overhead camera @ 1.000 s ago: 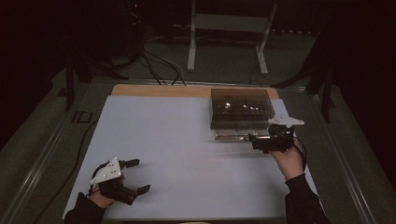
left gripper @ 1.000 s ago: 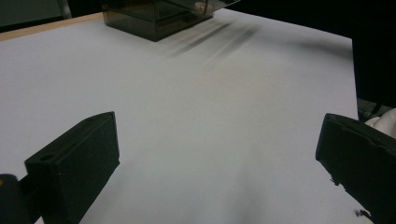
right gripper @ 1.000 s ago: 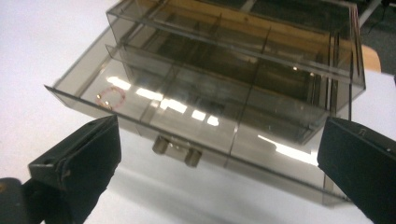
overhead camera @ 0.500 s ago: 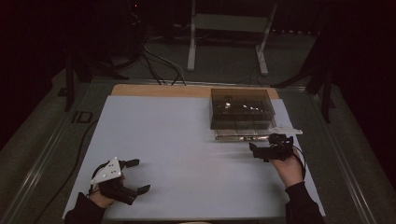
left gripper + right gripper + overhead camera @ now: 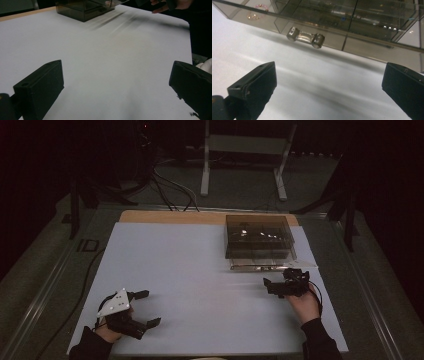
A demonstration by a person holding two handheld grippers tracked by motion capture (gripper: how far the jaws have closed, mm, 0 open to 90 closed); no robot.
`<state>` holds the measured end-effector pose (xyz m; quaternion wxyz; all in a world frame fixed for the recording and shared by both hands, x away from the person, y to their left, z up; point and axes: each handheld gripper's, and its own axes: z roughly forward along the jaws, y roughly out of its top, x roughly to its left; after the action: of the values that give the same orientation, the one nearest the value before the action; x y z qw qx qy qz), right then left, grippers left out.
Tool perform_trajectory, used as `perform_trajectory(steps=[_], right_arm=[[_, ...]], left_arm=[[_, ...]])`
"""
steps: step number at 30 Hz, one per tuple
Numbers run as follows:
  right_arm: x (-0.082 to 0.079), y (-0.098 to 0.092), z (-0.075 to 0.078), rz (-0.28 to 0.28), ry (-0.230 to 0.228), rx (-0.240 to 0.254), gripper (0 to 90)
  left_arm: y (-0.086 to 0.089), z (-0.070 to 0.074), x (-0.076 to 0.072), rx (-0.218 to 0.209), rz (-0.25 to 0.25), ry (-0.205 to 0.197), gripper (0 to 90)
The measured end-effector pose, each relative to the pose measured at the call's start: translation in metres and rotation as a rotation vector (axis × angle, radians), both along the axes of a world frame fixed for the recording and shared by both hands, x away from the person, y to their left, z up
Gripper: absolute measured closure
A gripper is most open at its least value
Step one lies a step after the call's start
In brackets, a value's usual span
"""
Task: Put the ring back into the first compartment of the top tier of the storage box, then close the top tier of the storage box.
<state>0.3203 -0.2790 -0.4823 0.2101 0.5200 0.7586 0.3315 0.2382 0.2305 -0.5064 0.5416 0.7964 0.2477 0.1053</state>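
Right gripper (image 5: 272, 286): jaws wide, empty, just short of smoked box (image 5: 258, 238) at bench (image 5: 190, 270) far right. Aim at drawer handle (image 5: 305, 37); centre jaws on bar, close squarely, pull straight. Left gripper (image 5: 145, 308): wide open, empty, resting near-left.

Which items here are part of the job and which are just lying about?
In the job:
- smoky clear drawer box
- its pulled-out bottom drawer, with the metal handle
- right claw, open, facing that drawer

Lying about:
- left claw, open, idle over the white table cover
- cables on the floor behind
- metal stand behind the table
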Motion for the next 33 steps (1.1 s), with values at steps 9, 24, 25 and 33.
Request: perform_trajectory(steps=[9, 24, 25, 33], right_arm=[[-0.0022, 0.0007, -0.0072, 0.014, 0.014, 0.000, 0.0], [-0.0030, 0.0009, -0.0068, 0.010, 0.043, -0.028, 13.0], [-0.0030, 0.0012, -0.0068, 0.006, 0.040, -0.036, 14.3], [-0.0067, 0.0054, -0.0067, 0.023, 0.030, -0.066, 33.8]], left_arm=[[-0.0003, -0.0001, 0.0002, 0.002, -0.004, -0.001, 1.1], [-0.0002, 0.0000, -0.0005, 0.001, -0.003, -0.001, 1.1], [-0.0001, -0.0001, -0.0004, 0.001, -0.002, -0.001, 1.1], [-0.0004, -0.0001, -0.0004, 0.003, -0.003, -0.001, 1.1]])
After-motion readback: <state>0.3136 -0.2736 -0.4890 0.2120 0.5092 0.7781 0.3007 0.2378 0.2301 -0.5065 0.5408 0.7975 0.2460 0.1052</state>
